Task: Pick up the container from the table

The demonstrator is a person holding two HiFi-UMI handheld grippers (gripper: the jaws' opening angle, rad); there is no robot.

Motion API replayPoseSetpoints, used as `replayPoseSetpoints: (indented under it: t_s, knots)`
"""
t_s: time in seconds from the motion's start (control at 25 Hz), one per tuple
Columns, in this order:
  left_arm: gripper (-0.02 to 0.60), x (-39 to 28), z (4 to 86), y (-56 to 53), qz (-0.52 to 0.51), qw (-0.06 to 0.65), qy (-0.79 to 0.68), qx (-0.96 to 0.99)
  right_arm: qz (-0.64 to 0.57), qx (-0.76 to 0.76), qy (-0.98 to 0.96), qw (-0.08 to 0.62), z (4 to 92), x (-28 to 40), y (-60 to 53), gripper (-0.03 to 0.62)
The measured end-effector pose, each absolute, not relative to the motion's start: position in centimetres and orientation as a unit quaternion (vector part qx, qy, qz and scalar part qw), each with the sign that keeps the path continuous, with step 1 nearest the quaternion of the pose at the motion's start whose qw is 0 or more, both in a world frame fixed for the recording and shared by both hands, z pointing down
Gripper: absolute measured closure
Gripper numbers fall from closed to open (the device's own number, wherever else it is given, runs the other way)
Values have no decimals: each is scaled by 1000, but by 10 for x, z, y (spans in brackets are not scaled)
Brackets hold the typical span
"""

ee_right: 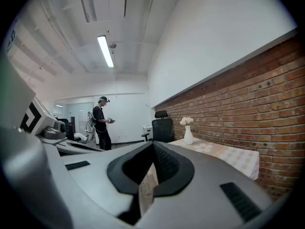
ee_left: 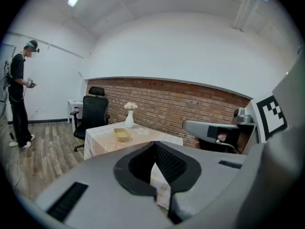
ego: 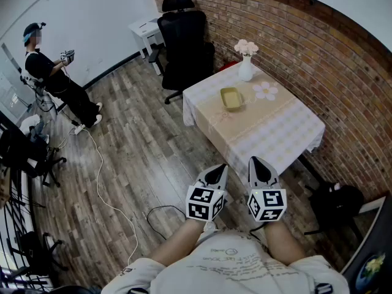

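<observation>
The container (ego: 233,98) is a small shallow yellow dish on the table (ego: 288,130), near the middle of its far half. It also shows in the left gripper view as the container (ee_left: 122,134), well beyond the jaws. Both grippers hang in front of the person's chest, short of the table's near corner. The left gripper (ego: 215,174) and the right gripper (ego: 260,168) are side by side, and both are shut on nothing. In their own views the left gripper (ee_left: 154,146) and the right gripper (ee_right: 153,145) have jaws closed to a thin slit. The right gripper view does not show the container.
A white vase of flowers (ego: 245,66) and a flower-shaped mat (ego: 265,90) sit on the table behind the dish. A black office chair (ego: 184,45) stands at the table's far side. Along the right runs a brick wall (ego: 331,60). Another person (ego: 52,78) stands far left; a cable (ego: 101,182) lies across the floor.
</observation>
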State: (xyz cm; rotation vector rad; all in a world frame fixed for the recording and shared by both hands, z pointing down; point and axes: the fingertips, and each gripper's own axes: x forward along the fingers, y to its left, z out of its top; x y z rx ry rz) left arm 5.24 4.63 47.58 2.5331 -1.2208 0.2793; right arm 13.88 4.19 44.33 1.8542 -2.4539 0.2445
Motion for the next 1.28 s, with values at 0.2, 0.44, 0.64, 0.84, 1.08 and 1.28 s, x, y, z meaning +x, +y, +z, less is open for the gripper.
replayPoseSetpoints:
  t_s: [0.2, 0.44, 0.64, 0.84, 1.08, 1.28]
  knots:
    - [578, 55, 480, 57, 107, 161, -429, 882, 78, 599, -796, 29, 443, 142, 50, 592]
    - [577, 52, 477, 56, 102, 163, -432, 881, 82, 597, -798, 25, 443, 137, 49, 592]
    - [578, 43, 478, 51, 101, 164, -435, 880, 83, 589, -803, 32, 447, 124, 43, 592]
    - [578, 24, 479, 41, 98, 162, -435, 880, 75, 584, -808, 39, 450, 100, 34, 592]
    - [577, -4, 482, 25, 95, 163, -430, 883, 71, 590, -804, 39, 451, 73, 20, 592]
    - [577, -23, 489, 21, 96, 172, -425, 883, 69, 591, -802, 45, 456, 55, 20, 592]
